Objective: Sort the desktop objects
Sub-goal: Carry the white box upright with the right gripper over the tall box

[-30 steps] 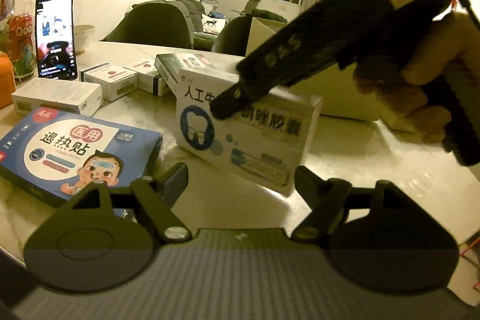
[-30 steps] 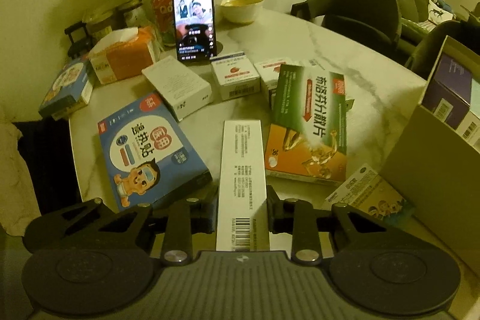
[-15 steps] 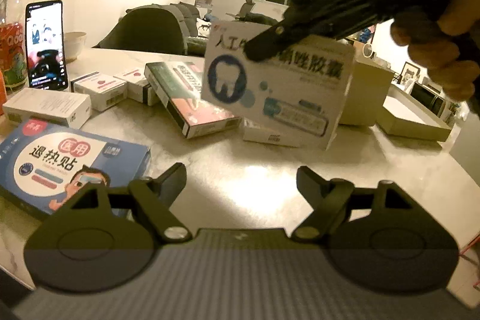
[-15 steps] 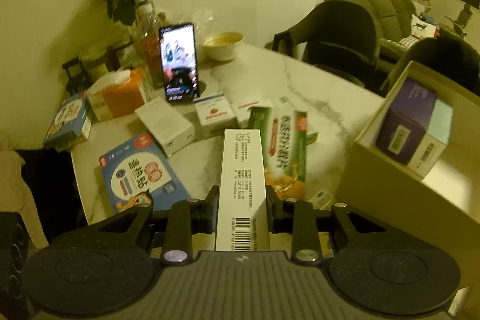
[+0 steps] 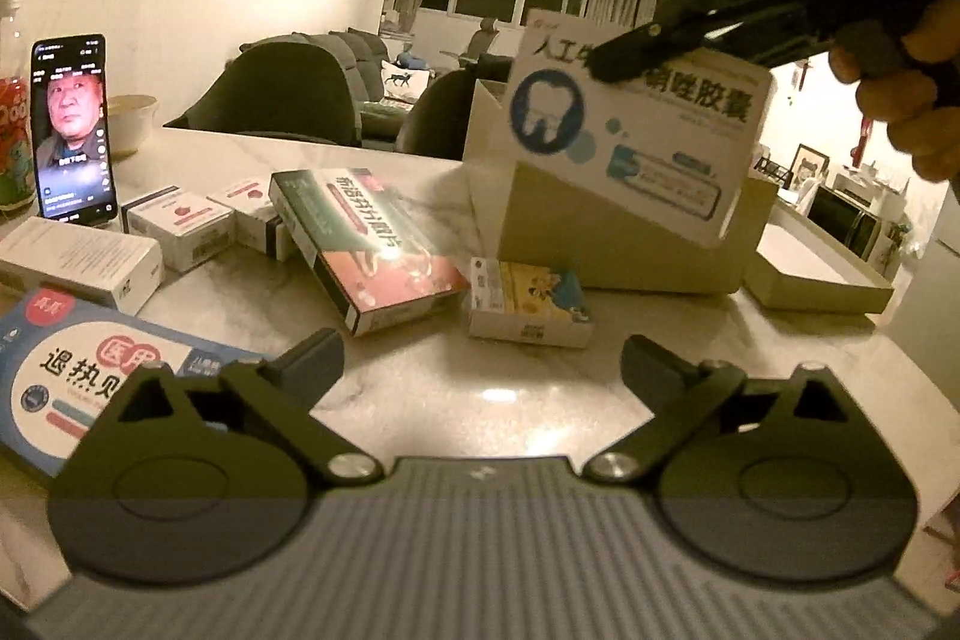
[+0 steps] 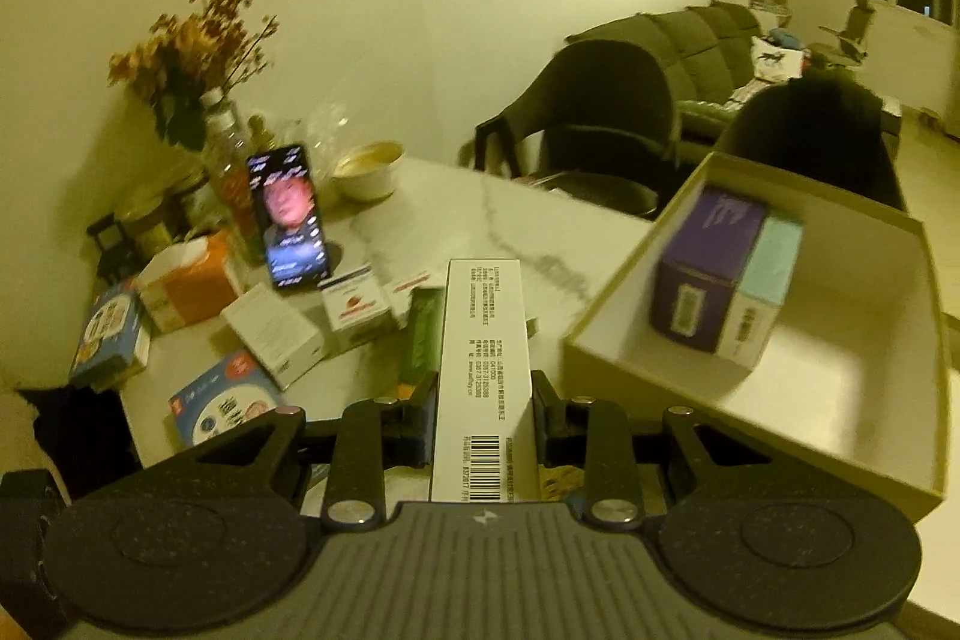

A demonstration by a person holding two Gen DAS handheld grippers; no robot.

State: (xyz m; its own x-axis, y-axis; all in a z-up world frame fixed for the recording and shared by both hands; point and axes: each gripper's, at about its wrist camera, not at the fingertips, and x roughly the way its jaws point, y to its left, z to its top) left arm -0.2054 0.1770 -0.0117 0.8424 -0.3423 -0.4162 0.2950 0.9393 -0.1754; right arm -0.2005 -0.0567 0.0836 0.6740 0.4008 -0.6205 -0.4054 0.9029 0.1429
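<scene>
My right gripper (image 6: pixel 483 421) is shut on a long white medicine box (image 6: pixel 483 334), held up in the air with its barcode end toward the camera. In the left wrist view the same box (image 5: pixel 642 148) shows a blue tooth logo. It hangs in front of an open beige carton (image 5: pixel 600 244), with the right gripper (image 5: pixel 606 61) clamped on its top edge. The carton (image 6: pixel 840 388) holds a purple and mint box (image 6: pixel 708 274). My left gripper (image 5: pixel 480 361) hovers low over the marble table (image 5: pixel 480 400), its jaws opening with nothing between them.
On the table lie a green-red medicine box (image 5: pixel 372 244), a small yellow box (image 5: pixel 531 304), a blue fever-patch box (image 5: pixel 78 376) and several white boxes (image 5: pixel 180 226). A phone (image 5: pixel 75 130) stands at the left, the carton's lid (image 5: pixel 816 274) at the right. Chairs stand behind.
The right gripper lifted the tooth-logo box off the table and carried it up and right, toward the beige carton. The left gripper's fingers spread wider.
</scene>
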